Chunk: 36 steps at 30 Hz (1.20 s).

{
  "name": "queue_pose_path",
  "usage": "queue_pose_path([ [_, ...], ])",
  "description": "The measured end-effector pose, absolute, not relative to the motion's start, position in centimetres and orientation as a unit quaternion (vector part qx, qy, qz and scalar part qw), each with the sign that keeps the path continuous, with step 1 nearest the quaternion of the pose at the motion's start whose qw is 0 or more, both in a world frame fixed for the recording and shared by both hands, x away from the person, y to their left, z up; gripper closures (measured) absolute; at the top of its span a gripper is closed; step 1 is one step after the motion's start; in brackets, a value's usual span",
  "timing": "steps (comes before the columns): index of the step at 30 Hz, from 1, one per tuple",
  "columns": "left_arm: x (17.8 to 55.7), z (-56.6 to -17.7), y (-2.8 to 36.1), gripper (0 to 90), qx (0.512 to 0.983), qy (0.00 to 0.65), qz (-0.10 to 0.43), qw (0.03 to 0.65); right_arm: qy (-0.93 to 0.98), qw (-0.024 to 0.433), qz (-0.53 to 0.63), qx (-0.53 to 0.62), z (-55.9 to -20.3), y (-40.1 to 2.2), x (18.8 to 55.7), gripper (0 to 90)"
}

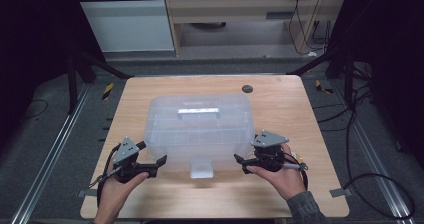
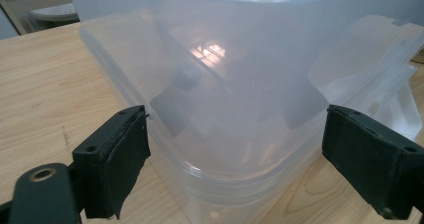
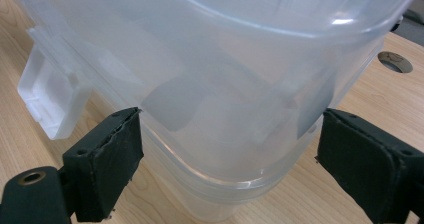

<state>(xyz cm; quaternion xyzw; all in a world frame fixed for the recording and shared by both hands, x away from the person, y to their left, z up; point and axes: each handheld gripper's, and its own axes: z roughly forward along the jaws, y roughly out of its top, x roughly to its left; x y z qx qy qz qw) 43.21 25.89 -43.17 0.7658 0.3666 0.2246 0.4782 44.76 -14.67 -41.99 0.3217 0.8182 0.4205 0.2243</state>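
Observation:
A translucent plastic storage box point(image 1: 200, 126) with a lid and a top handle point(image 1: 198, 111) sits in the middle of the wooden table point(image 1: 290, 114). My left gripper point(image 1: 151, 153) is at the box's near left corner point(image 2: 225, 134), its jaws wide apart and straddling that corner. At the near right corner point(image 3: 225, 134), my right gripper point(image 1: 247, 149) does the same. Both are open: the black pads point(image 2: 120, 159) point(image 3: 107, 159) stand right at the walls, and I see no squeeze. A white latch flap point(image 1: 202, 168) hangs out from the front wall between the grippers.
A round dark cable hole point(image 1: 246, 88) lies in the tabletop behind the box. Black frame posts point(image 1: 72, 79) stand to either side of the table, and cables point(image 1: 360, 179) trail on the floor at the right. Bare wood runs along the near edge.

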Motion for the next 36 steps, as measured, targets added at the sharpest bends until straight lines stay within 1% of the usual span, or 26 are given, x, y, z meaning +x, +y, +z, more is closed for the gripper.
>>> queue_pose_path([
  [7, 43.6, -43.2, 26.7, 11.0, 0.764, 0.370, 0.223, 0.480, 0.821, 0.222, 0.416, 0.321, -41.9, -13.7, 45.4, 11.2],
  [12, 43.7, -43.3, 26.7, 8.8, 0.763, 0.372, 0.223, 0.479, 0.824, 0.224, 0.411, 0.320, -41.8, -13.6, 45.3, 12.1],
  [13, 43.9, -43.3, 26.8, 8.4, 0.763, 0.373, 0.223, 0.479, 0.824, 0.225, 0.410, 0.319, -41.8, -13.5, 45.2, 13.7],
  [19, 43.8, -43.2, 26.8, 8.0, 0.757, 0.377, 0.225, 0.484, 0.827, 0.223, 0.408, 0.314, -41.6, -13.6, 45.2, 16.5],
  [21, 43.5, -43.2, 26.8, 10.0, 0.756, 0.377, 0.230, 0.484, 0.824, 0.218, 0.417, 0.314, -41.0, -13.9, 45.3, 16.7],
  [24, 43.0, -43.5, 27.1, 5.9, 0.763, 0.374, 0.231, 0.473, 0.834, 0.218, 0.405, 0.305, -39.8, -14.0, 45.1, 10.9],
  [27, 42.7, -44.1, 27.6, 4.1, 0.768, 0.380, 0.224, 0.465, 0.845, 0.217, 0.387, 0.297, -38.8, -14.0, 44.8, 10.1],
  [29, 42.8, -44.5, 28.0, 3.3, 0.770, 0.384, 0.211, 0.463, 0.853, 0.213, 0.376, 0.293, -37.9, -14.1, 44.5, 8.8],
  [30, 42.8, -44.8, 28.1, 2.9, 0.779, 0.384, 0.203, 0.453, 0.859, 0.211, 0.369, 0.285, -37.1, -14.1, 44.3, 8.3],
  [32, 42.9, -45.1, 28.2, 2.8, 0.788, 0.381, 0.202, 0.440, 0.864, 0.210, 0.362, 0.282, -36.4, -14.1, 44.2, 7.6],
  [36, 42.9, -45.3, 28.4, 2.7, 0.790, 0.379, 0.195, 0.440, 0.865, 0.205, 0.361, 0.281, -34.8, -14.6, 44.5, 7.6],
])
